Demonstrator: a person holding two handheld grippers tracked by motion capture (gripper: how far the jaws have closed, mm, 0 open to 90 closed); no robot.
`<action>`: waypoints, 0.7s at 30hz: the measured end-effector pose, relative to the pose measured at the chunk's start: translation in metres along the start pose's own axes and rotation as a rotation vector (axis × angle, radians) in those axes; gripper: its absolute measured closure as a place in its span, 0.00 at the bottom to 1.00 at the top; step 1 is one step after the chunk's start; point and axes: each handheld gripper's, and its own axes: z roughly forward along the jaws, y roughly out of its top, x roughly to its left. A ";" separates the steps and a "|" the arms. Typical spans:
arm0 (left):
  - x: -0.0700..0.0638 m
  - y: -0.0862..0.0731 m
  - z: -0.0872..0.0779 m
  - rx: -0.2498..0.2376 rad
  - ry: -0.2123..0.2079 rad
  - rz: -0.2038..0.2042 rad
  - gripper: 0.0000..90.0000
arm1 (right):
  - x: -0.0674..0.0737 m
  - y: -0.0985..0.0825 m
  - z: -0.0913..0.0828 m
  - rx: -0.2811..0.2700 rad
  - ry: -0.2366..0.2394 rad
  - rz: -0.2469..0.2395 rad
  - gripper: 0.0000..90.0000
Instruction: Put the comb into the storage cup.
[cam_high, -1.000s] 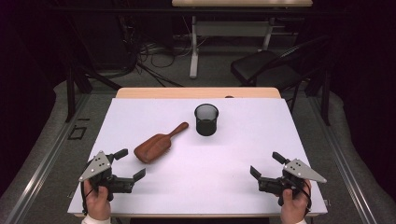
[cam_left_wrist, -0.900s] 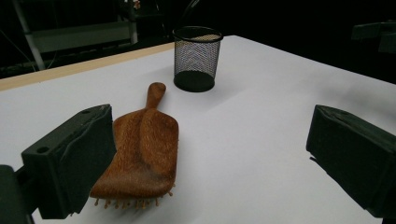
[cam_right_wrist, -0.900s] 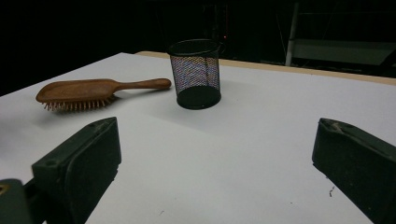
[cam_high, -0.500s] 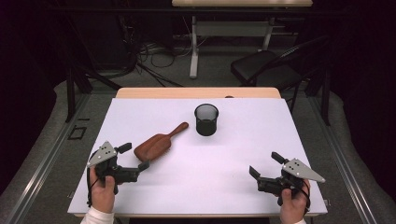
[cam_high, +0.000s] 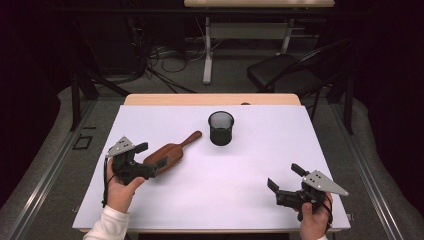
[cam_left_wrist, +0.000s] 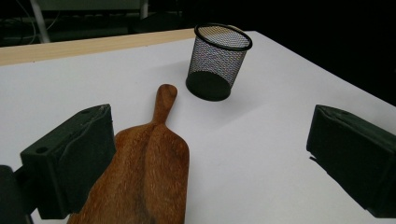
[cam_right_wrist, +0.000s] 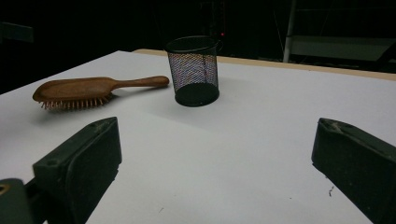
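A wooden hairbrush (cam_high: 167, 152) lies bristles down on the white table, its handle pointing toward a black mesh cup (cam_high: 221, 128). My left gripper (cam_high: 151, 156) is open at the brush's head end, jaws wide. In the left gripper view the brush head (cam_left_wrist: 149, 172) lies between the jaws, close to the left one, and the cup (cam_left_wrist: 217, 60) stands beyond the handle. My right gripper (cam_high: 283, 176) is open near the table's front right, holding nothing. The right gripper view shows the brush (cam_right_wrist: 79, 91) and the cup (cam_right_wrist: 194, 70) far ahead.
The white tabletop (cam_high: 250, 200) has a wooden strip (cam_high: 210, 99) along its far edge. Behind the table are a black chair (cam_high: 285, 75), a desk frame (cam_high: 210, 45) and cables on the floor.
My left gripper has moved forward and to the right, up to the brush's head. The right gripper, brush and cup have stayed put.
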 end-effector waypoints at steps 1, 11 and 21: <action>0.000 0.003 0.002 0.007 0.003 -0.001 0.02 | 0.000 0.000 0.000 0.000 0.001 0.004 0.01; 0.001 0.026 0.022 0.072 0.043 -0.028 0.07 | -0.001 -0.001 0.000 0.003 0.001 0.010 0.01; 0.003 0.049 0.039 0.091 0.085 -0.077 0.17 | 0.000 -0.002 0.000 0.009 0.004 0.013 0.02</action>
